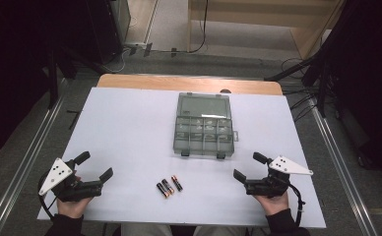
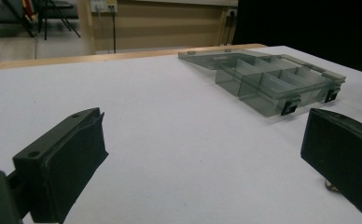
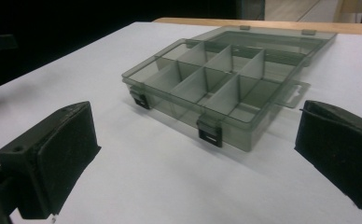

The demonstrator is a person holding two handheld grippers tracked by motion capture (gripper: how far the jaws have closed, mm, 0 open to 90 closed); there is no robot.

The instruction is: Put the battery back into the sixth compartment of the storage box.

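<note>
- Resting at the near edge of the white table (image 1: pixel 130 128), the left gripper (image 1: pixel 96 171) sits in the person's left hand (image 1: pixel 72 205) with its jaws wide apart and nothing between them.
- The right gripper (image 1: pixel 246 166), held in the right hand (image 1: pixel 272 201), mirrors it at the near right, jaws likewise spread wide and empty.
- Three small black-and-orange cylindrical batteries (image 1: pixel 169 186) lie side by side on the table between the two grippers, near the front edge, apart from both.
- A smoky grey translucent plastic organiser box (image 1: pixel 204 136) sits farther back at the table's middle, its lid (image 1: pixel 202 104) open flat behind it and its divided compartments bare.
- In the left gripper view the box (image 2: pixel 274 84) lies ahead and to the right of the jaws; in the right gripper view the box (image 3: pixel 226 84) lies straight ahead between them, its two black latches (image 3: pixel 209 132) facing the gripper.
</note>
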